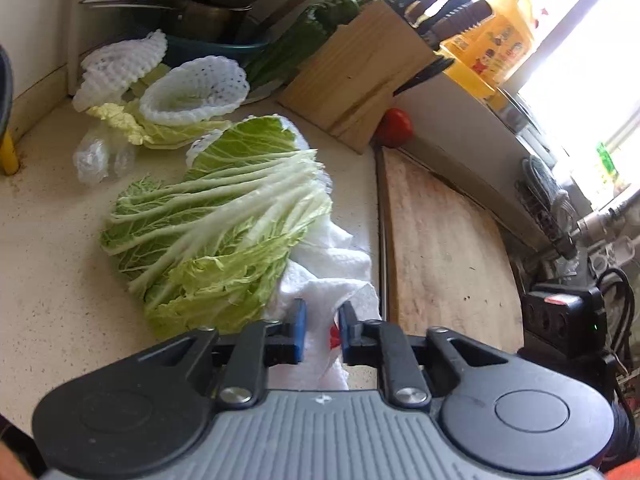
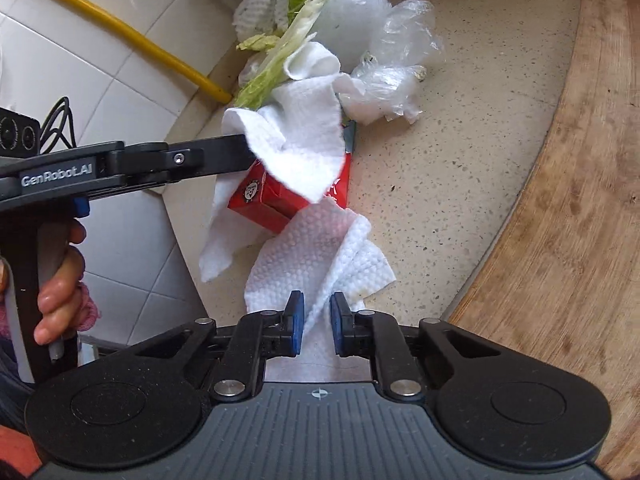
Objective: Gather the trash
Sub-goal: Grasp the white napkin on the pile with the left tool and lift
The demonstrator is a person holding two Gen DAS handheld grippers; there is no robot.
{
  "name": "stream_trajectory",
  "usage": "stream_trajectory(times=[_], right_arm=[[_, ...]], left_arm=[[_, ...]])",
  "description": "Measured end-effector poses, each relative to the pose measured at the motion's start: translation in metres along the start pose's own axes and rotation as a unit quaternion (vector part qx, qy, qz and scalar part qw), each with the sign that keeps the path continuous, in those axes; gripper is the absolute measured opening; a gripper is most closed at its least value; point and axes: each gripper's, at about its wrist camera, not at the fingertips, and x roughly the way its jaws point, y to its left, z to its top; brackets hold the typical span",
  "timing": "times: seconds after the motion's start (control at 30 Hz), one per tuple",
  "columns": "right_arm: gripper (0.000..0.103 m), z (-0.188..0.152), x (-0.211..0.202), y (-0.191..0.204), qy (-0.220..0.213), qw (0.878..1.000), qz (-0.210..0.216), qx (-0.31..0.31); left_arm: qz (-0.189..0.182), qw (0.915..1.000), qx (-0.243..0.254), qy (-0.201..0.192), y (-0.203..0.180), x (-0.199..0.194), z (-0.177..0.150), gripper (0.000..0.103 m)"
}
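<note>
Here, both tongs sit narrow over crumpled paper towels

The trash lies in a loose heap on the speckled counter (image 1: 52,260), between the tiled wall and the round wooden cutting board (image 1: 448,248).

The left gripper (image 1: 323,326) has its blue pads set narrow, with a crumpled paper towel (image 1: 320,276) running between them. In the right wrist view this gripper reaches in from the left, gripped by a hand (image 2: 60,280), and its tip is buried in that towel. Whether the pads actually press on the paper cannot be told.

A large cabbage leaf (image 1: 216,232) rests partly on the same towel. A red carton (image 2: 264,204) lies beneath the towel, its printed end showing.

The right gripper (image 2: 316,320) is also narrow, and its pads pinch a raised fold of a second paper towel (image 2: 320,256). This one is spread on the counter, just in front of the red carton.

Farther back in the heap are white foam fruit nets (image 1: 196,88) and crumpled clear plastic film (image 2: 400,60), both touching the cabbage scraps.

Behind the heap stands a wooden knife block (image 1: 360,76), with a tomato (image 1: 394,126) at its foot. A yellow pipe (image 2: 120,28) runs down the wall tiles to the counter's edge.
</note>
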Motion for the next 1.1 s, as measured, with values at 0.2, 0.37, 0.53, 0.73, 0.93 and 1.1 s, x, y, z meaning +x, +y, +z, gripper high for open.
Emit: stream_trajectory(times=[0.2,0.37,0.53,0.73,0.93,1.1], right_arm=[[0.026,-0.009,-0.004,-0.004,-0.011,1.0,0.01,0.008],[0.025,-0.006,-0.01,-0.004,-0.015,1.0,0.014,0.006],[0.026,-0.009,-0.012,-0.009,-0.021,0.999,0.025,0.009],[0.026,-0.009,-0.014,-0.016,-0.021,0.999,0.041,0.005],[0.022,-0.005,-0.021,-0.031,-0.029,0.997,0.065,0.027],[0.019,-0.001,-0.021,-0.04,-0.027,0.998,0.057,0.03]], left_arm=[[0.081,0.9936,0.056,-0.056,-0.016,0.006,-0.001,0.063],[0.18,0.974,0.131,-0.042,-0.043,0.046,-0.009,0.076],[0.184,0.9795,0.064,-0.051,-0.038,0.063,0.008,0.075],[0.161,0.9855,-0.015,-0.051,-0.013,0.067,0.029,0.042],[0.05,0.991,-0.099,-0.076,0.009,0.041,0.039,0.04],[0.048,0.9925,-0.1,-0.052,0.01,0.052,0.035,0.042]])
